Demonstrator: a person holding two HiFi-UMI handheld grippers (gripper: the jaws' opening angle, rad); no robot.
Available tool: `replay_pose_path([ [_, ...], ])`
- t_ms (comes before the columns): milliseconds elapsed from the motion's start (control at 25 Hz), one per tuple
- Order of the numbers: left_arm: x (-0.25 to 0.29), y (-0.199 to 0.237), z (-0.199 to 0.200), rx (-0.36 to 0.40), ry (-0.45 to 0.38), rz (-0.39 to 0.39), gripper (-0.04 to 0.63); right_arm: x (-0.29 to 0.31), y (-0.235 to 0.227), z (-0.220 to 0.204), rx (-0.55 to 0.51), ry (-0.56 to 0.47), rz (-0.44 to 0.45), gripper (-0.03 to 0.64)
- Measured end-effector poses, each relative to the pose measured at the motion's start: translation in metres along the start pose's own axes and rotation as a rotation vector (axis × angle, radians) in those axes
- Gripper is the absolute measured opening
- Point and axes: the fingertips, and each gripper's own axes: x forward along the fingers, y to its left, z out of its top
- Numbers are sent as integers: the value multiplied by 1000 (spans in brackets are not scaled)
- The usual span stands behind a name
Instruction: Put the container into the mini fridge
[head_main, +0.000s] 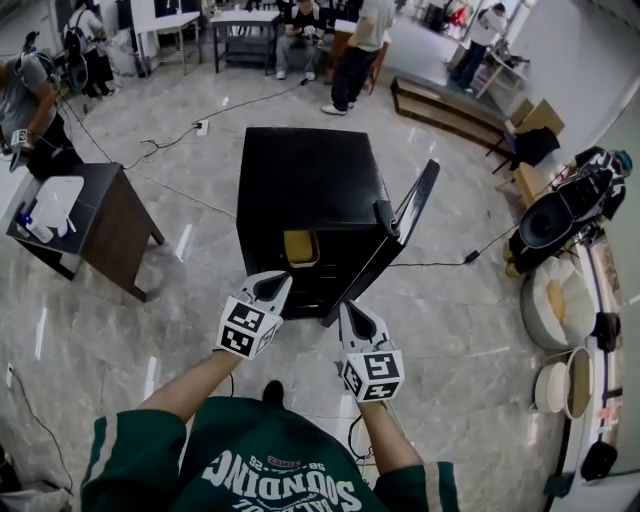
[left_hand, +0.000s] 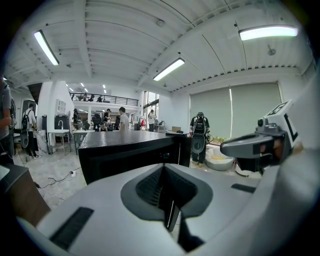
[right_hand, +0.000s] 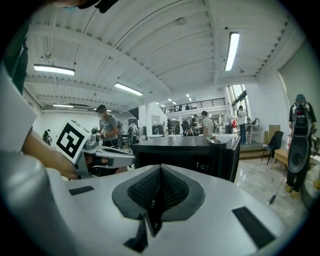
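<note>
So the yellowish container (head_main: 301, 248) is sitting inside the open mini fridge (head_main: 310, 180), right by the front edge, left of the swung-out door (head_main: 405, 230). The left gripper (head_main: 274, 285) and right gripper (head_main: 348, 310) hover just outside, fingers pressed together, gripping nothing.

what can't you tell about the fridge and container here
- Head view: the black boxy mini fridge's top hides its shelves and most of the yellowish container inside.
- Both gripper views: the fridge front is too dark; container not visible.
- Head view: white items on the dark side table, too small to name.
</note>
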Motion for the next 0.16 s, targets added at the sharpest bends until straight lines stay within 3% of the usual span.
replay_pose_path([
  [160,0,-1,-2,1,3,4,14,-2,-1,-1,2,0,1,34],
])
